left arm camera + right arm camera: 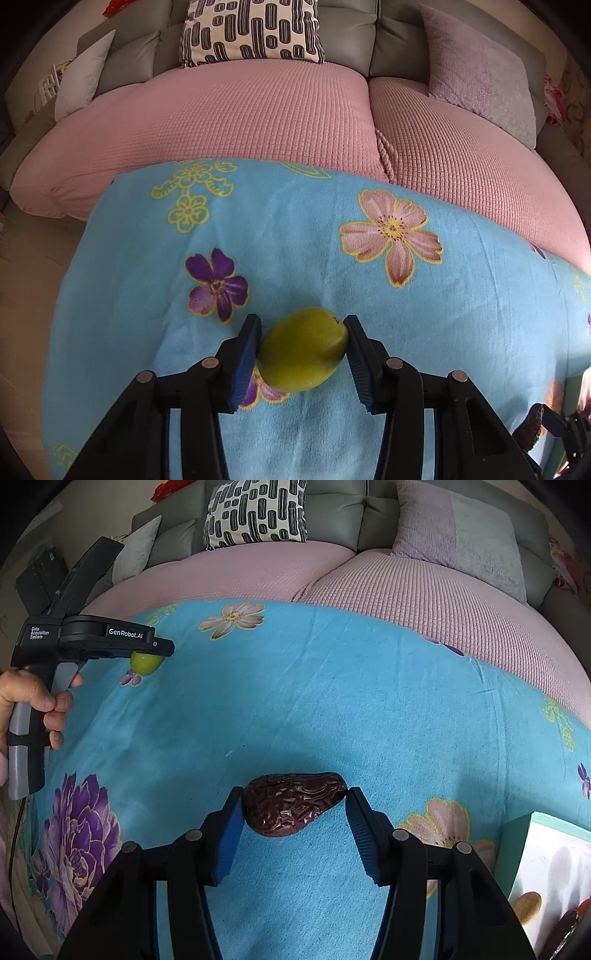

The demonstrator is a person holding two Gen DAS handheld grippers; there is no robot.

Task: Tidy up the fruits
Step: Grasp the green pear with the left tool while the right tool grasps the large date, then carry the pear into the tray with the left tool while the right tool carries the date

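Two fruits gripped at once over a blue flowered blanket (pixel 332 701): the left tongs (pixel 303 350) are clamped on a green lemon (pixel 303 349) at lower centre of the left view, while the right tongs (pixel 294 808) press on both ends of a dark, wrinkled avocado (pixel 291 803) at lower centre of the right view. Each fruit likely needs a steady squeeze and a level lift, since both are rounded and could roll out. A white tray (pixel 554 864) holding other fruit sits at the lower right edge, the probable destination; nothing blocks the way. A pink sofa (pixel 240 122) with cushions lies beyond.
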